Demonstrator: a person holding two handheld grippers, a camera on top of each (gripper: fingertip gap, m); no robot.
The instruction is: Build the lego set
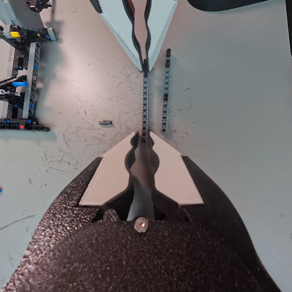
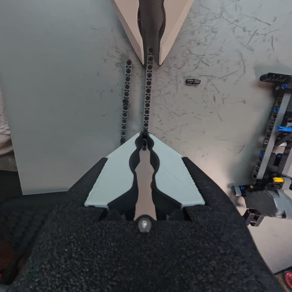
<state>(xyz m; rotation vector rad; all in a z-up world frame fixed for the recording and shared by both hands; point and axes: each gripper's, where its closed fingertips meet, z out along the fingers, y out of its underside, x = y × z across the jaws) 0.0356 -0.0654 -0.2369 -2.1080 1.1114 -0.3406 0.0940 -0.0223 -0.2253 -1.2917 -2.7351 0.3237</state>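
Observation:
A long grey beam with holes [image 1: 145,104] runs between my two grippers over the white table [image 1: 229,110]. My left gripper [image 1: 143,134], with pinkish fingers, is shut on the beam's near end. My right gripper [image 2: 144,134], with pale blue fingers, is shut on a black pin [image 2: 144,141] that sits at the beam's [image 2: 147,94] opposite end. In the left wrist view the right gripper [image 1: 145,71] comes in from the top. In the right wrist view the left gripper [image 2: 151,63] comes in from the top.
A second grey beam [image 1: 165,94] with black pins in it lies parallel, close beside the held one [image 2: 126,101]. A loose black pin [image 1: 105,122] lies on the table [image 2: 193,81]. The partly built black and grey model [image 1: 23,79] stands at the side [image 2: 276,142]. The table's edge [image 2: 15,158] is near. The tips of one gripper are about 8 cm away from the tips of the other.

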